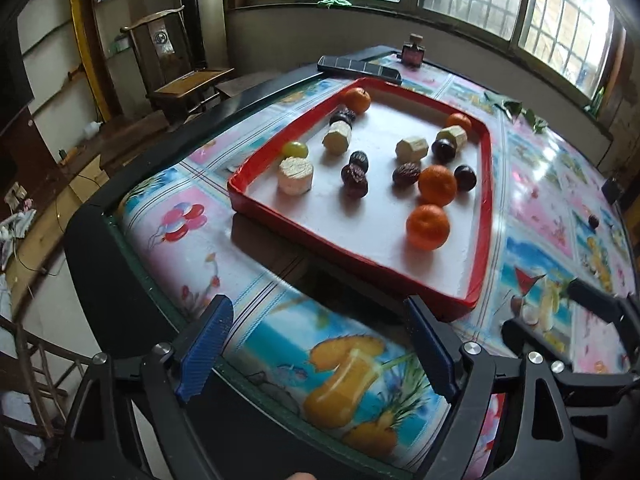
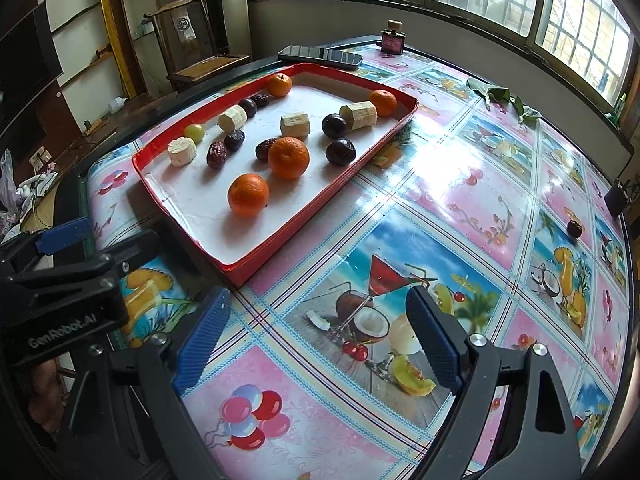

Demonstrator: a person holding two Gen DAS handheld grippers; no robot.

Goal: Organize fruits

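Fruit sits in the red tray (image 2: 320, 216) on the table (image 2: 440, 208), at 11 o'clock of my right gripper (image 2: 320, 344); stray plum (image 2: 575, 227) at 2. Both my grippers' jaws spread wide, empty; left gripper (image 1: 316, 352) hovers w/ tray at 12.

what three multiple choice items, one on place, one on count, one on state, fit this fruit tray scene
1. Where does the phone lie?
A. on the table just beyond the red tray's far rim
B. inside the tray
C. on the chair

2. How many oranges are in the tray?
A. two
B. four
C. six

3. How is the right gripper?
A. shut on an orange
B. shut on a date
C. open and empty

Key: 1 A, the phone lies on the tablecloth past the far rim. 2 B, two oranges near, two at the far end. 3 C, only tablecloth shows between its fingers.
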